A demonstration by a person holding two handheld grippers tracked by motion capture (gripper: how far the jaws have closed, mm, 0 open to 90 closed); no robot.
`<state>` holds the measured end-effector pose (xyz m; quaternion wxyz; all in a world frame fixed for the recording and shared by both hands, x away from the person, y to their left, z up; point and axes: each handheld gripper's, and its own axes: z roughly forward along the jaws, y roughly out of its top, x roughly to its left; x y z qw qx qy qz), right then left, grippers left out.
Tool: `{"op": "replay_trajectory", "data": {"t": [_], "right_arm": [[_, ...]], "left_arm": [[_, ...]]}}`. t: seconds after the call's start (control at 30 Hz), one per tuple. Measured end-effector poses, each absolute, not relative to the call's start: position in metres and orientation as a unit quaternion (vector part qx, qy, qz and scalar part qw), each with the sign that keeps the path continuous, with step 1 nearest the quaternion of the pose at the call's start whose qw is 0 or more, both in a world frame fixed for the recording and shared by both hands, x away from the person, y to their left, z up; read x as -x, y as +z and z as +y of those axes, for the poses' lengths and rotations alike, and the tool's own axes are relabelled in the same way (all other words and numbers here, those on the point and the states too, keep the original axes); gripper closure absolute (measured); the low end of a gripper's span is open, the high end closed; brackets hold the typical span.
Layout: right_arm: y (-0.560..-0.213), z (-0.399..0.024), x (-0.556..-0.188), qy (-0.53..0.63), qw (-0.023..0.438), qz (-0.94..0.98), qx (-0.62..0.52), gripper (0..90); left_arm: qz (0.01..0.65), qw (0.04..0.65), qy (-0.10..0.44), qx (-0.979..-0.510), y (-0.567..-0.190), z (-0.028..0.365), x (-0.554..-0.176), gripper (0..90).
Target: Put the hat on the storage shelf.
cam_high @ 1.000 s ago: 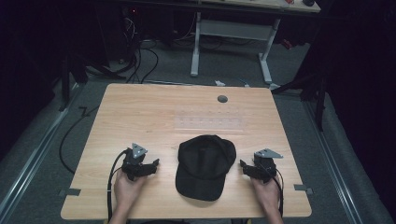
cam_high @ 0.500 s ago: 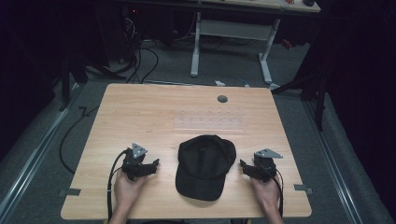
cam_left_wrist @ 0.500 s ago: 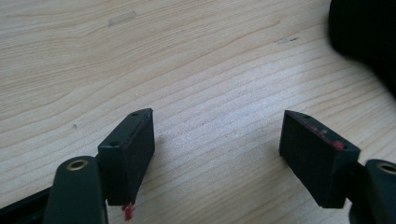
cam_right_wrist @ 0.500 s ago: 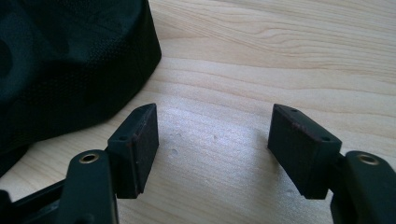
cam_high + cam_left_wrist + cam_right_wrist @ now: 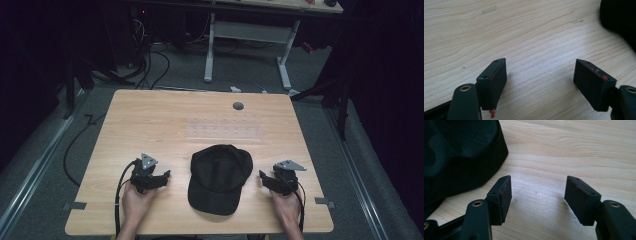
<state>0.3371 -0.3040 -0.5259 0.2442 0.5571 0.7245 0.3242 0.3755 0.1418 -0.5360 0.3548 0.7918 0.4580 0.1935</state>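
A: Position check. What have you got?

B: Black cap (image 5: 220, 176) lies flat on the wooden table (image 5: 165, 120), near the front edge, brim toward me. My left gripper (image 5: 161, 179) rests on the table to the left of it, clearly apart. My right gripper (image 5: 263, 178) sits just beside the cap's right side. Both point inward at it.

A: Jaws?

B: Left gripper (image 5: 540, 75): released, spread wide, bare wood between the pads. Right gripper (image 5: 537, 192): its jaws have just been closing a little, but there is a wide gap with nothing in it; the cap (image 5: 459, 155) lies off to the left of the near jaw, not between.

A: Risks from here?

B: Soft cloth. If I pinch only the top layer of the crown, I judge it will bunch and slip out. If I push in low, the cap may slide across the smooth wood rather than enter the jaws. The brim sits close to the table's front edge, so a careless drag toward me could tip it off.

A: Containers?

B: None on the table. Cap lies crown up; what is under it I cannot see.
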Motion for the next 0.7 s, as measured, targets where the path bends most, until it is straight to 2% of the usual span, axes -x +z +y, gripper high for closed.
{"op": "replay_trajectory", "data": {"t": [0.7], "right_arm": [[-0.500,-0.295,-0.296,0.365,0.267,0.730,-0.513,41.2]], "left_arm": [[0.458,0.355,0.194,-0.791,-0.536,0.142,-0.375,27.1]]}}
